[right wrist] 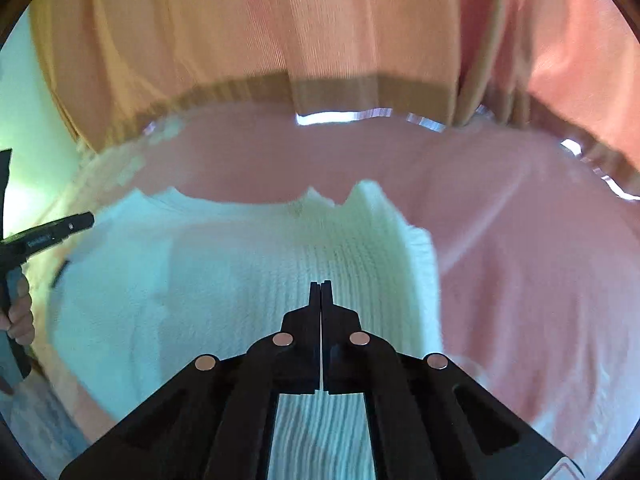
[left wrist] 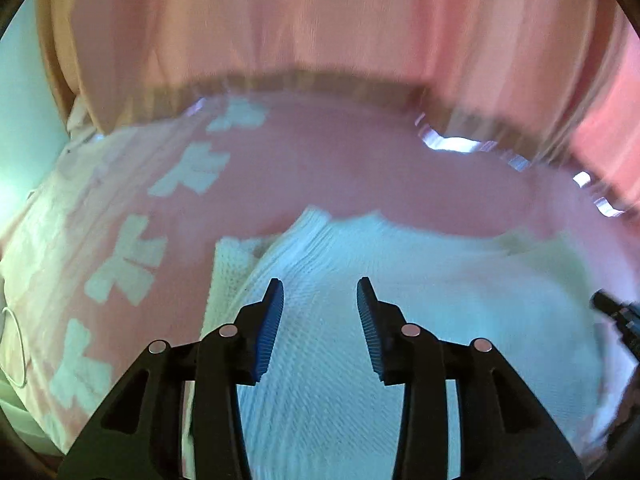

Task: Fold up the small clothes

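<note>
A white knitted garment [left wrist: 420,280] lies on a pink bedspread [left wrist: 360,168], with a thicker folded edge at its left. My left gripper [left wrist: 320,292] hovers over it with its blue pads [left wrist: 272,328] apart and nothing pinched between them. In the right wrist view the same garment [right wrist: 240,280] fills the lower middle. My right gripper [right wrist: 321,292] is above its ribbed right part, with the fingertips pressed together and no cloth visibly caught. The left gripper [right wrist: 48,232] and the hand holding it [right wrist: 20,316] show at the left edge there.
The pink bedspread [right wrist: 520,260] extends right of the garment and carries pale cross-shaped patches [left wrist: 132,256] on its left part. A pink-orange curtain [left wrist: 320,20] hangs behind the bed's far edge. A thin white cable [left wrist: 16,344] lies at the far left.
</note>
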